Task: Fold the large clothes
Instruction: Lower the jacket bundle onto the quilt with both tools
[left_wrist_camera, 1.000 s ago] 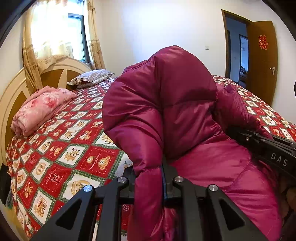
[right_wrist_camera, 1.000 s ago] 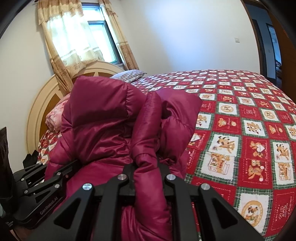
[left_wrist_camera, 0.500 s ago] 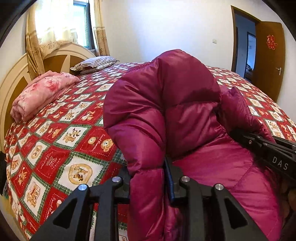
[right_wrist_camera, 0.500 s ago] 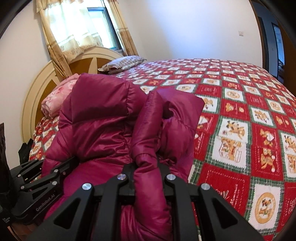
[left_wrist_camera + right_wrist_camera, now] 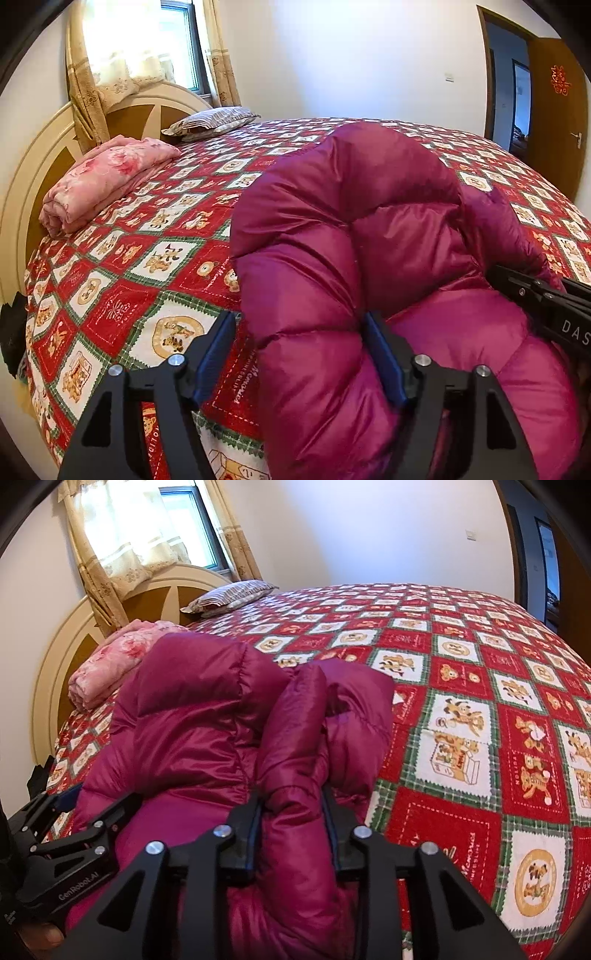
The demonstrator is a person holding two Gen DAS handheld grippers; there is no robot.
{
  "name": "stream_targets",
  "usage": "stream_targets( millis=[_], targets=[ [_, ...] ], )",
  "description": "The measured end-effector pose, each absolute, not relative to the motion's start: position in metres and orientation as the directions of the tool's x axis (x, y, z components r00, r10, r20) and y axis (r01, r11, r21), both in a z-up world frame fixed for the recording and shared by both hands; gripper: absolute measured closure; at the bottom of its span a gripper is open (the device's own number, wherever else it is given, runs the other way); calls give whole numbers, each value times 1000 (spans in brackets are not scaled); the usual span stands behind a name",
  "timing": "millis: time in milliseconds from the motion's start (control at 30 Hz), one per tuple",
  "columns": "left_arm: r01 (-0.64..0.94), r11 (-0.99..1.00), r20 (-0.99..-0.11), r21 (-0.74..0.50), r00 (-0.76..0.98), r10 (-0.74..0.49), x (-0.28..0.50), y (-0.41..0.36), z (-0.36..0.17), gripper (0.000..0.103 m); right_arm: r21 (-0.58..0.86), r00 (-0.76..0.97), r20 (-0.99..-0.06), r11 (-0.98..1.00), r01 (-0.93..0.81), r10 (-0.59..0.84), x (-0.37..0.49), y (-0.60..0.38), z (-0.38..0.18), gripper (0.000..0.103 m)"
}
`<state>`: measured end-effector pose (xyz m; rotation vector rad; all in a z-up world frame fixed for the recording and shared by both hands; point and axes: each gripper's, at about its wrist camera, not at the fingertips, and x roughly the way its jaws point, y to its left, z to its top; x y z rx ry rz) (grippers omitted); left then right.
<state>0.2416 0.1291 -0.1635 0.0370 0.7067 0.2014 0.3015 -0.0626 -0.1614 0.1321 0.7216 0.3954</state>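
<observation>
A magenta puffer jacket [image 5: 369, 229] lies bunched on the bed near the front edge; it also shows in the right wrist view [image 5: 207, 716]. My left gripper [image 5: 299, 332] is open, its jaws wide apart, with a fold of the jacket lying loose between them. My right gripper [image 5: 291, 805] is shut on another fold of the jacket. The right gripper shows at the right edge of the left wrist view [image 5: 546, 302], the left gripper at the lower left of the right wrist view [image 5: 70, 834].
The bed has a red and white patterned quilt [image 5: 480, 686]. A folded pink blanket [image 5: 99, 181] and a striped pillow [image 5: 210, 122] lie by the headboard [image 5: 33, 173]. A window with curtains [image 5: 136, 48] is behind. A brown door [image 5: 554, 122] stands open at right.
My left gripper has opened and let go of the jacket fold. Both grippers have lowered toward the bed. The right gripper still holds its fold.
</observation>
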Motion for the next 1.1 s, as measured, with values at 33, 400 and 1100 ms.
stream_targets(
  millis=[33, 400, 1100],
  targets=[
    [-173, 980, -641, 99, 742, 196, 242, 130, -164, 28, 252, 680, -617, 919, -304, 395, 302, -63, -162, 69],
    [-186, 981, -634, 58, 752, 180, 243, 139, -174, 17, 271, 685, -620, 923, -272, 384, 302, -71, -170, 56],
    [-205, 979, -634, 4, 757, 161, 246, 149, -187, 11, 275, 688, -624, 928, -252, 371, 303, -71, -181, 46]
  ],
)
